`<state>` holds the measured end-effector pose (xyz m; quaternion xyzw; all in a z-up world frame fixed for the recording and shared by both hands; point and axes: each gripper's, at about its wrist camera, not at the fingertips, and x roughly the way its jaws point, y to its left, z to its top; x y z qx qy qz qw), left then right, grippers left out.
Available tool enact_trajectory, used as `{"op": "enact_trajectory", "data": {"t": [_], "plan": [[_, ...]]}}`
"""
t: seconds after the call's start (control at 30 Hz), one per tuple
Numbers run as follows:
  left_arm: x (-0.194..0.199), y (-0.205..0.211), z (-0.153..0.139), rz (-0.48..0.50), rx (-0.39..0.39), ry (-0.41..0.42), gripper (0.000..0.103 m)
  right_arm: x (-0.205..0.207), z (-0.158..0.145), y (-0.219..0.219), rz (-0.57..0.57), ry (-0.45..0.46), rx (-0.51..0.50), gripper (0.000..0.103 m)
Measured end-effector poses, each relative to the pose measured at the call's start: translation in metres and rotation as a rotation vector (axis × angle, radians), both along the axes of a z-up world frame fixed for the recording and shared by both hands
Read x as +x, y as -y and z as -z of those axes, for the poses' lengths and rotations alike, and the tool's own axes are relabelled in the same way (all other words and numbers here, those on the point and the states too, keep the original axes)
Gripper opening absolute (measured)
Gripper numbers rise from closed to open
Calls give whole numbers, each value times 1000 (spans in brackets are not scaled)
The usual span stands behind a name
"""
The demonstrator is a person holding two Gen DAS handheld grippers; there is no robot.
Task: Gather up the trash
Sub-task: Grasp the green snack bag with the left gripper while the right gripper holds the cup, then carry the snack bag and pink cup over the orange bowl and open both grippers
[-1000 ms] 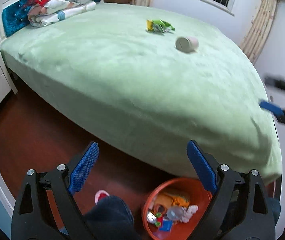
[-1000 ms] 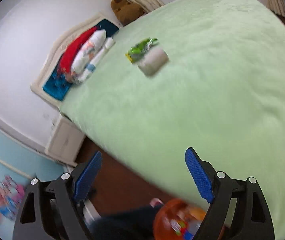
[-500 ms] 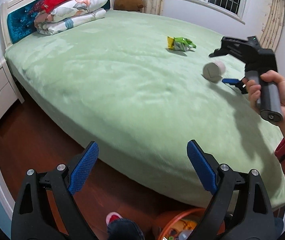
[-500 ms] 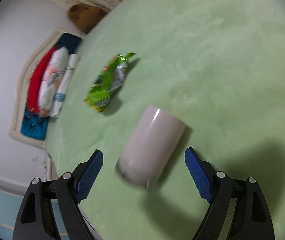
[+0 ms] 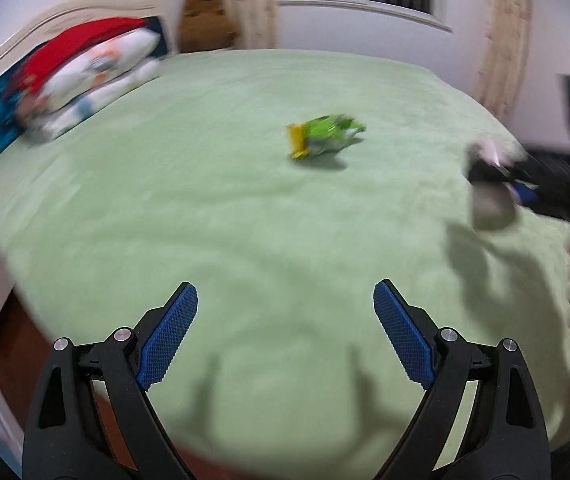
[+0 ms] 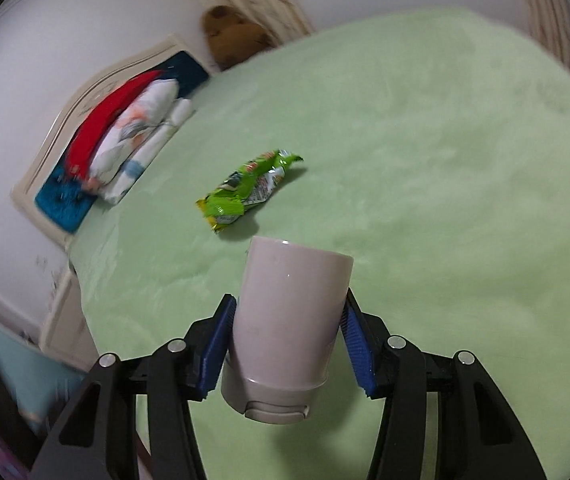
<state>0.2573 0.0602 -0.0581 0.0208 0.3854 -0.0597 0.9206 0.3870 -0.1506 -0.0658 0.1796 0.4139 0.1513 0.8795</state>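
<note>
Your right tongs (image 6: pixel 285 344) straddle the pale cup (image 6: pixel 289 320), which lies on its side on the green bed cover (image 6: pixel 445 200), lid end toward the camera. The jaws are closing with the cup between them. The left blue pad (image 6: pixel 215 344) sits against the cup wall; the right pad looks to touch or nearly touch it, so the grip reads as seated or about to seat. Grabbing across the body near the lid end makes sense: the wall is widest and straightest there, so less chance of it rolling out.

Your left tongs (image 5: pixel 285 336) stand wide apart, nothing between them, low over the near edge of the bed. They point toward the green snack wrapper (image 5: pixel 323 140), probably your next pickup for that hand. The wrapper lies flat on the cover, just beyond the cup in the right wrist view (image 6: pixel 249 192), well apart from the left tongs.

Farther back: folded bedding (image 6: pixel 125 140) stacked at the headboard (image 6: pixel 57 208), and a brown plush toy (image 6: pixel 233 32) by the curtain. Neither looks like trash.
</note>
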Motion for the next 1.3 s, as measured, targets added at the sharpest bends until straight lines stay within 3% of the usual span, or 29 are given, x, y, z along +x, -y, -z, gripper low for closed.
{"op": "enact_trajectory", "data": {"t": [0.13, 0.3, 0.43, 0.5, 0.6, 0.67, 0.7, 0.77, 0.87, 0.97, 1.1, 1.3], "plan": [[70, 17, -5, 127, -32, -39, 88, -41, -8, 16, -53, 68, -48, 51], [162, 58, -9, 280, 57, -92, 88, -72, 0, 31, -93, 91, -22, 51], [230, 81, 0, 286, 117, -177, 88, -75, 12, 36, -127, 76, 39, 51], [254, 89, 10, 269, 188, -193, 88, -73, 15, 36, -134, 82, 55, 52], [278, 93, 27, 233, 213, -239, 88, -73, 15, 39, -145, 89, 74, 52], [287, 92, 41, 214, 180, -286, 75, -73, 16, 41, -148, 88, 84, 51], [288, 92, 49, 200, 175, -314, 56, -73, 16, 42, -147, 88, 86, 51], [282, 90, 53, 193, 167, -306, 51, -76, 16, 45, -141, 90, 88, 52], [267, 85, 44, 168, 165, -283, 34, -83, 11, 50, -123, 99, 91, 52], [244, 73, 26, 154, 117, -255, 33, -91, 2, 54, -112, 115, 89, 51], [196, 68, 2, 170, 137, -240, 32, -118, -17, 61, -99, 143, 76, 51], [95, 70, -36, 171, 110, -203, 32, -169, -39, 64, -97, 141, 57, 51]]}}
